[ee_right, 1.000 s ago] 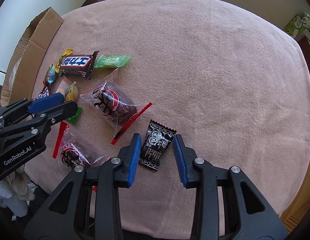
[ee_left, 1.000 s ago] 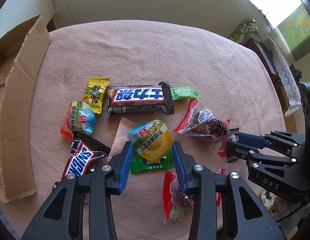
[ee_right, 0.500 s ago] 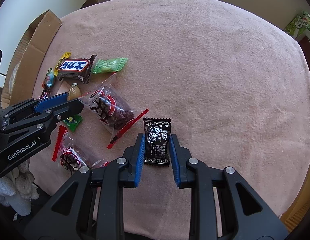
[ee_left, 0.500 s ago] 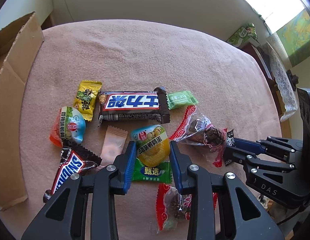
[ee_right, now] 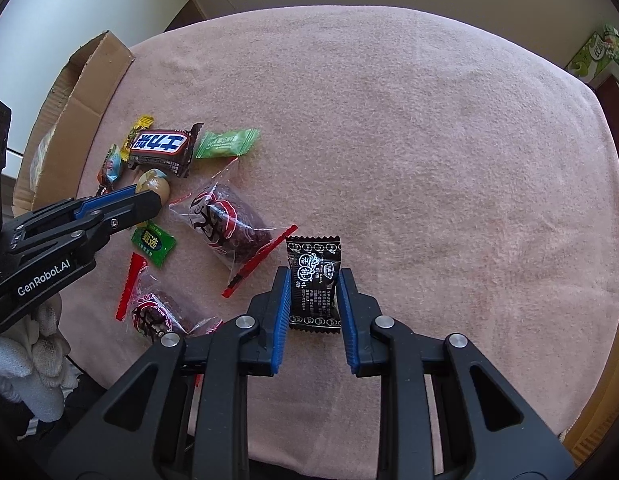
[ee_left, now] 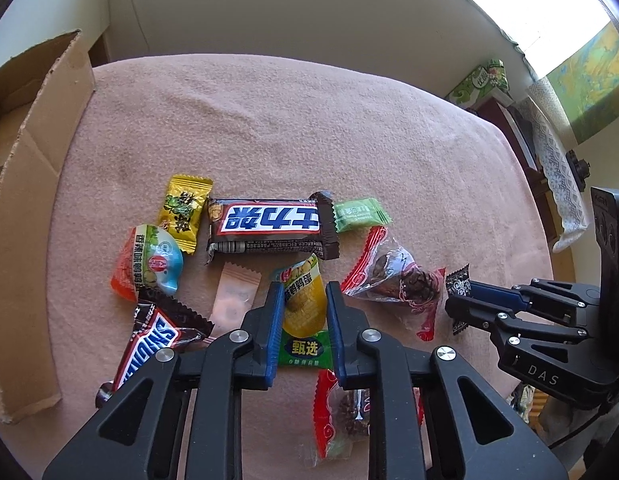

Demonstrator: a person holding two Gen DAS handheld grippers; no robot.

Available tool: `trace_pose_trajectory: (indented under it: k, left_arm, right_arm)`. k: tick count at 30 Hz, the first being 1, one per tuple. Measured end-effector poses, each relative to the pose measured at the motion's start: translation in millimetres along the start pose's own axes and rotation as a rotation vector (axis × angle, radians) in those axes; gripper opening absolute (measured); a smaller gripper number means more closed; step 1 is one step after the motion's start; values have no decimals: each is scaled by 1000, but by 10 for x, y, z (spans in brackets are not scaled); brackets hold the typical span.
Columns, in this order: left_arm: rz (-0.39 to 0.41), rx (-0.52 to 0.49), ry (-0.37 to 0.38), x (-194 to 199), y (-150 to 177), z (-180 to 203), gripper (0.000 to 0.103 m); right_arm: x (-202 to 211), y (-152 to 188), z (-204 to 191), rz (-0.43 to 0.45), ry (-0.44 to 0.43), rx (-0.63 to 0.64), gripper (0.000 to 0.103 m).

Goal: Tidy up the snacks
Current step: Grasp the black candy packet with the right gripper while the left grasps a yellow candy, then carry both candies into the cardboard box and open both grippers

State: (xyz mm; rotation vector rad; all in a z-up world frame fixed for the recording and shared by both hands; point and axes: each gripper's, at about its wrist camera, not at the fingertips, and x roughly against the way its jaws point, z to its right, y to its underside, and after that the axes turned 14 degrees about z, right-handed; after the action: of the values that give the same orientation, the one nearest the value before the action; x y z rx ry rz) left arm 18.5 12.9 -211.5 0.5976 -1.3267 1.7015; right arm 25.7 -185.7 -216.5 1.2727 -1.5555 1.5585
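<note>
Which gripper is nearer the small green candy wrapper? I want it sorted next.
Left. The left gripper sits just below the small green candy wrapper; the right gripper lies farther right.

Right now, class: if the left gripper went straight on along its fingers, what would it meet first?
The left gripper, closed on the yellow egg snack, points at the dark chocolate bar just beyond. It would probably meet that first, unless it is lifted above it.

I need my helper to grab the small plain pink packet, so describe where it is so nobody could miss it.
On the pink cloth-covered table, find the long brown chocolate bar with white-and-blue label. Just below its left end lies the small plain pink packet, beside the left gripper. Unlike its colourful neighbours, it nearly matches the cloth.
</note>
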Motion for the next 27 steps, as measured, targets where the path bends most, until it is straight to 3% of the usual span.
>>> trace_pose_trajectory:
  k: [4,9,14,27]
  left_arm:
    - [-7,-43,-16,-86,12,86,27]
    - [9,-88,-34,-116,28,124,26]
    - [29,-5,-15,-13,-14,12,21]
    - [89,53,9,300,-74,-90,20]
  right_arm:
    - [-4,39,20,-6,3,-5,24]
    - [-4,59,38,-7,5,-5,24]
    - [33,84,65,3,-1,-25,24]
    - [417,-122,42,78,-41,-15,24]
